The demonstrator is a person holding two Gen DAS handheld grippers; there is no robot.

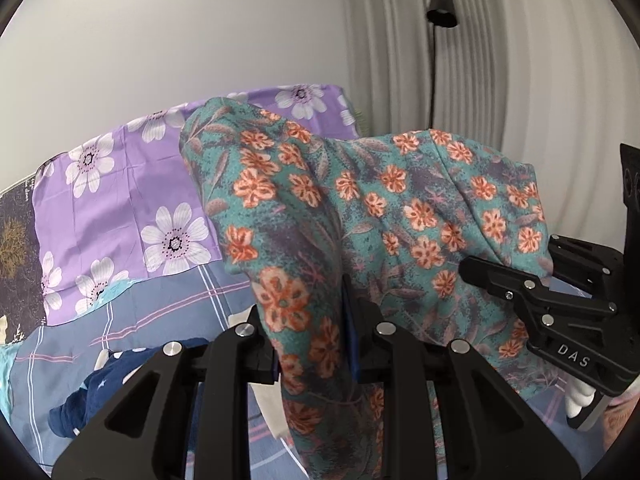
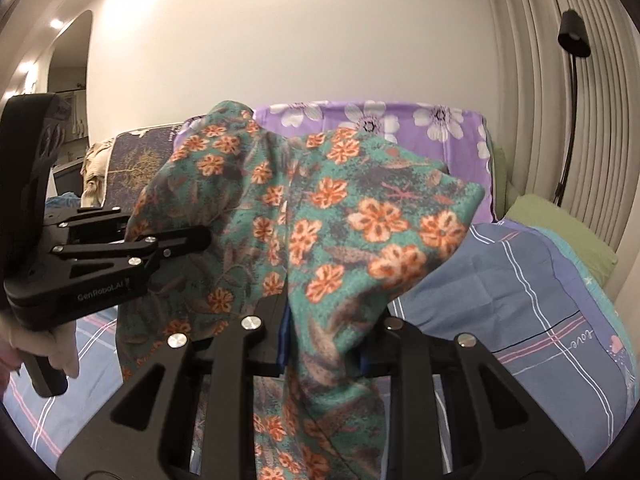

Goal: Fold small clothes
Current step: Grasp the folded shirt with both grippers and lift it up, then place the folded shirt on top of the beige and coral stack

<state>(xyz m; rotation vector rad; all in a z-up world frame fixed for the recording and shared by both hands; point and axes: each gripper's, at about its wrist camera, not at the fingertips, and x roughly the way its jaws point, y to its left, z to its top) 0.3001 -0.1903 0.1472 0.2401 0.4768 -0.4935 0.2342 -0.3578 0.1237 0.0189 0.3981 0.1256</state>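
A teal garment with orange flowers [image 1: 360,216] hangs lifted above the bed, stretched between both grippers. In the left wrist view my left gripper [image 1: 314,344] is shut on a bunched edge of the cloth, which falls down between its fingers. The right gripper [image 1: 532,300] shows at the right of that view, clamped on the cloth's other side. In the right wrist view my right gripper [image 2: 324,340] is shut on the garment [image 2: 320,220], and the left gripper [image 2: 132,252] grips it at the left, held by a hand [image 2: 60,344].
Below lies a bed with a blue plaid sheet [image 2: 500,288]. Purple flowered pillows [image 1: 120,208] stand at the head against a white wall. A dark blue garment [image 1: 92,396] lies on the sheet. A black floor lamp [image 2: 574,40] stands by the ribbed wall. A green pillow [image 2: 560,228] lies at the right.
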